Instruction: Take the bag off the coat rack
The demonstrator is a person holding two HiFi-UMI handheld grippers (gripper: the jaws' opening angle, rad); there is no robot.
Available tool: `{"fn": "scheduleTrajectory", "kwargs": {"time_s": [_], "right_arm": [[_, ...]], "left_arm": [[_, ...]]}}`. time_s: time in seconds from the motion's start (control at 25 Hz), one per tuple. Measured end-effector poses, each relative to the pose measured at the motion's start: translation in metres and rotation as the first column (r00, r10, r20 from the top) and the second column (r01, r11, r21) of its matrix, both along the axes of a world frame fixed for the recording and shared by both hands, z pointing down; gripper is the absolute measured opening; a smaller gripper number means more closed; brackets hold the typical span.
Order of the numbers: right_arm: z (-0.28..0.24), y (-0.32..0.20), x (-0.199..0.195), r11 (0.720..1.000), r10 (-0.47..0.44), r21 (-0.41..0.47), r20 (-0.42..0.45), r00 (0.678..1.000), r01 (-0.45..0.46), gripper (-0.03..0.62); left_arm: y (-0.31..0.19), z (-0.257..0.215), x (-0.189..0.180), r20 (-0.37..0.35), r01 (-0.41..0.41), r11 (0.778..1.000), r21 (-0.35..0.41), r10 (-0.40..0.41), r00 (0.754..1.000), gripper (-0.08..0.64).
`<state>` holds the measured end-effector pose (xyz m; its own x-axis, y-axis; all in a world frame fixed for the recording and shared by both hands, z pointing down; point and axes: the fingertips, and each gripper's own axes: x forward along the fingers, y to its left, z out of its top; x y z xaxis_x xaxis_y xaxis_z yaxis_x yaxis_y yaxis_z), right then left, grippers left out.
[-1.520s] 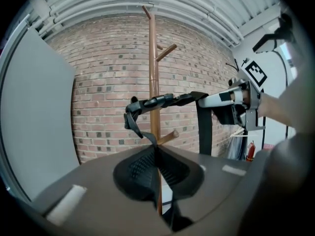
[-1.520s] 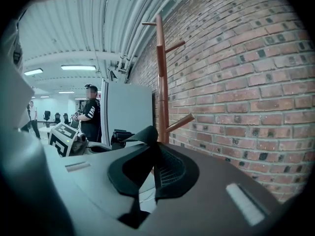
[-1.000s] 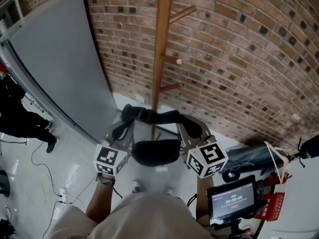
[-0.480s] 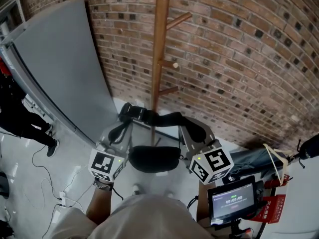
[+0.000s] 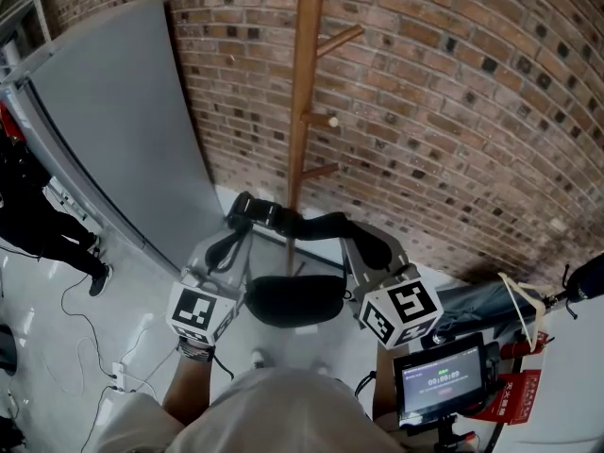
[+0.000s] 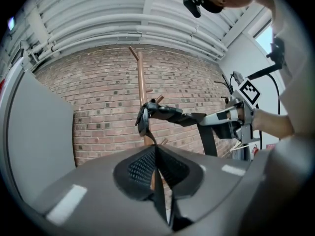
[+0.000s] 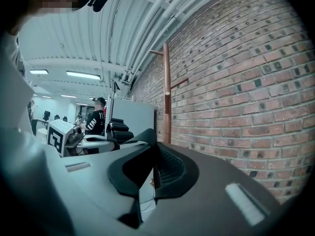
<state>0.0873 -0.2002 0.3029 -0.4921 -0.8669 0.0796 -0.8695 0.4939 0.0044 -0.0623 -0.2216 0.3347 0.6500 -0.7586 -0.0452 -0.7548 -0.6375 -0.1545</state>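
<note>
While both grippers have sunk a little toward the person over the last second, the bag (image 5: 293, 300) has come with them. It hangs between the two on its strap (image 5: 307, 223), just in front of the rack (image 5: 304, 92) pole. The left gripper (image 6: 156, 155) has its jaws clenched on one end of the strap, and the right gripper (image 7: 153, 157) grips the other end. The pegs (image 5: 326, 119) in view are bare, so the bag looks lifted free; what remains is probably drawing it clear of the pole.
</note>
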Motion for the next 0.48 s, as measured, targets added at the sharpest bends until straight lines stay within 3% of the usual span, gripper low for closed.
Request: {"fn": "scheduleTrajectory", "kwargs": {"time_s": [0.48], "right_arm": [[0.0085,-0.0027,0.0024,1.0,0.017,-0.025,-0.007,1.0,-0.017,0.005]], "left_arm": [[-0.0001,0.0053,0.0009,-0.001,-0.009,1.0,-0.015,0.009,1.0,0.005]]}}
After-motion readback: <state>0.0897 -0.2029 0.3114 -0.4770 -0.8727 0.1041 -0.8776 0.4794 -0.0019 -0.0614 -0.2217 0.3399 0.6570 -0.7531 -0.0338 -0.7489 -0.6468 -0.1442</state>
